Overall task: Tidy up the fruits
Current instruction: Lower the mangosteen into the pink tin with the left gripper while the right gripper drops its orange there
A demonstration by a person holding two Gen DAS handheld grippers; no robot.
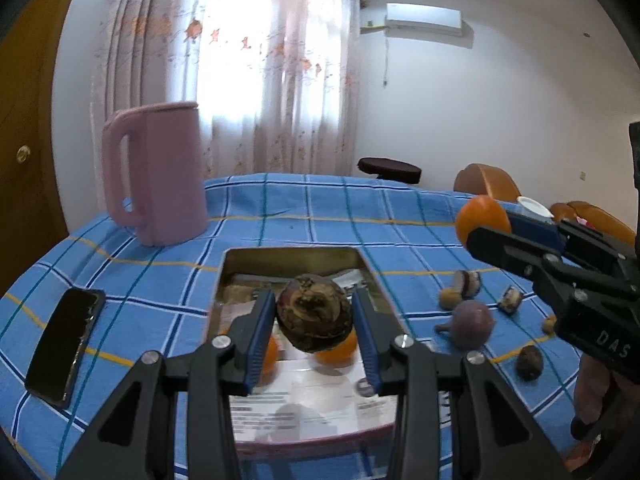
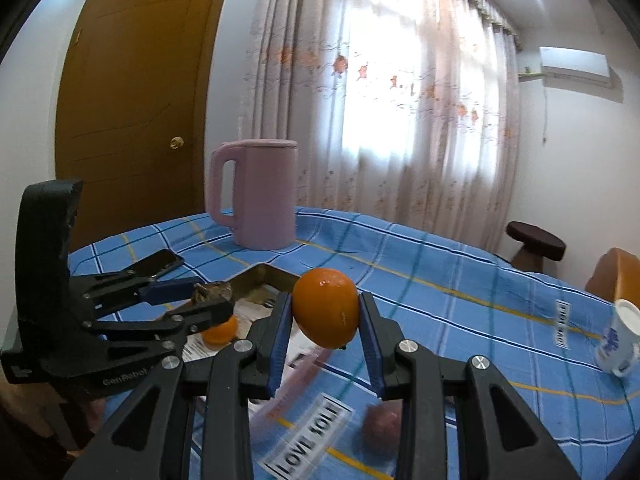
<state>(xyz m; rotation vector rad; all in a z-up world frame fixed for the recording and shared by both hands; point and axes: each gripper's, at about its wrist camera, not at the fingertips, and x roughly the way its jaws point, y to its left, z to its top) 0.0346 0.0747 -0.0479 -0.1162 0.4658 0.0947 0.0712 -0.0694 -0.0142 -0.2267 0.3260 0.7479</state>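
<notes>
Dark, rough-skinned round mangosteen (image 1: pixel 315 312) clamped in left gripper (image 1: pixel 315 320), above gold rectangular metal tin (image 1: pixel 224 276) (two oranges inside). Smooth glossy oval orange (image 2: pixel 326 307) pinched in right gripper (image 2: pixel 325 320), long axis tilted down-right, over blue checked cloth (image 2: pixel 460 292).

Left hand-held gripper (image 1: pixel 314 316) clamped on load; right hand-held gripper (image 2: pixel 325 312) likewise, both tilted down.
</notes>
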